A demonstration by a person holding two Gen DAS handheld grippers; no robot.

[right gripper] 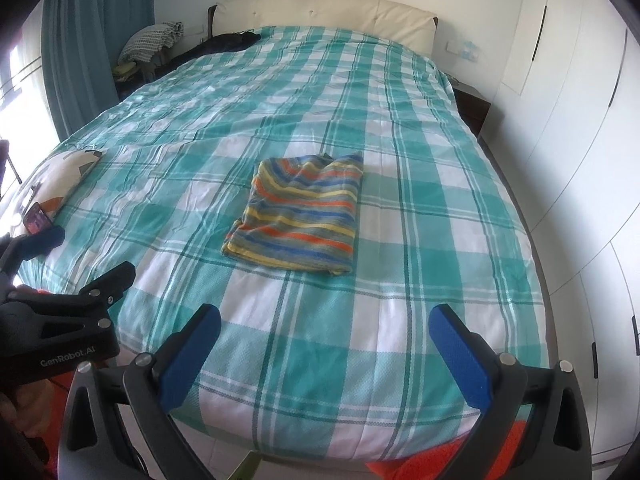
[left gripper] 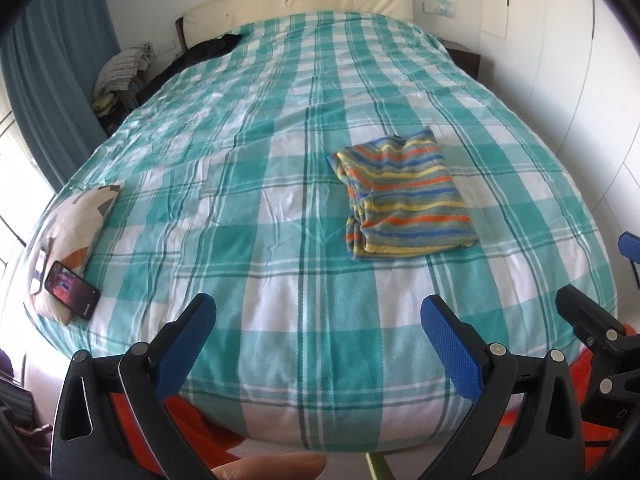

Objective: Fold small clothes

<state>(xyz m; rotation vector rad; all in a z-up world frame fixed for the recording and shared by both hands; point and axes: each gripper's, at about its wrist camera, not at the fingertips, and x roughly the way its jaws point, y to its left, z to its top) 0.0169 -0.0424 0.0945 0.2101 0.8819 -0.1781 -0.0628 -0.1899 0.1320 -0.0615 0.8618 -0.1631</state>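
Note:
A small striped garment (left gripper: 404, 196) in orange, blue, yellow and grey lies folded into a rough rectangle on the teal and white checked bedspread (left gripper: 280, 184). It also shows in the right wrist view (right gripper: 298, 214), near the middle of the bed. My left gripper (left gripper: 318, 320) is open and empty, held back above the foot of the bed, apart from the garment. My right gripper (right gripper: 324, 330) is also open and empty above the foot edge. Each gripper shows at the side of the other's view.
A patterned pillow (left gripper: 76, 224) with a phone (left gripper: 72, 294) leaning on it lies at the bed's left edge. Dark clothing (left gripper: 208, 50) lies near the cream headboard (left gripper: 300, 4). White wardrobes (right gripper: 560, 120) line the right side. A teal curtain (left gripper: 52, 80) hangs at the left.

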